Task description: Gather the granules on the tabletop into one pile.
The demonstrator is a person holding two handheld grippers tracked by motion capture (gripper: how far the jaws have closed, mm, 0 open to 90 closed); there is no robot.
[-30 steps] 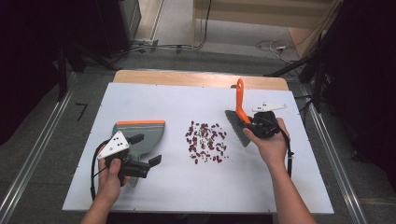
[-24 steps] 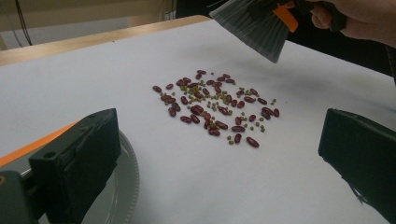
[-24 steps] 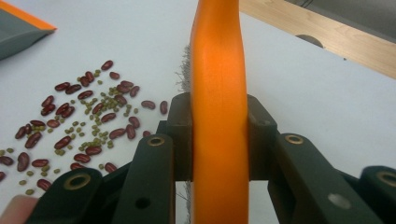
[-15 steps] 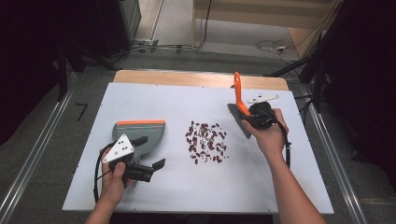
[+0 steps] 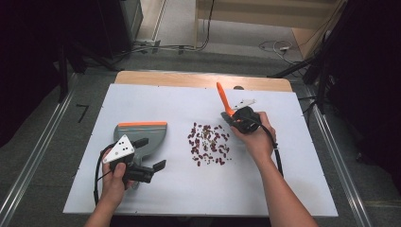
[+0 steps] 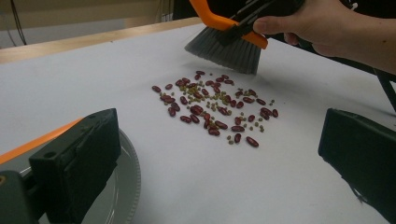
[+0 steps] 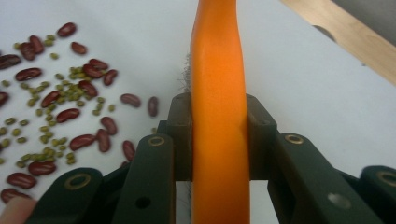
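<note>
A pile of red beans and small green ones (image 5: 208, 144) lies mid-table on the white board. My right gripper (image 5: 242, 119) is shut on the orange handle of a hand brush (image 5: 223, 100), just right of the pile. Its grey bristles (image 6: 229, 49) hang just above the board at the pile's far edge. In the right gripper view both jaws clamp the handle (image 7: 217, 93), beans (image 7: 70, 102) to its left. My left gripper (image 5: 150, 153) stands open beside a grey dustpan with an orange edge (image 5: 142, 132). Its jaws frame the beans (image 6: 215, 102), with the dustpan (image 6: 126, 182) under the left jaw.
The white board (image 5: 293, 179) has bare room in front of and behind the pile. A wooden strip (image 5: 189, 78) runs along the far edge. Metal rails (image 5: 33, 161) flank the table, and cables lie on the floor behind.
The right hand has carried the brush leftward to the beans' right edge and slightly lower. The left gripper has kept still by the dustpan.
</note>
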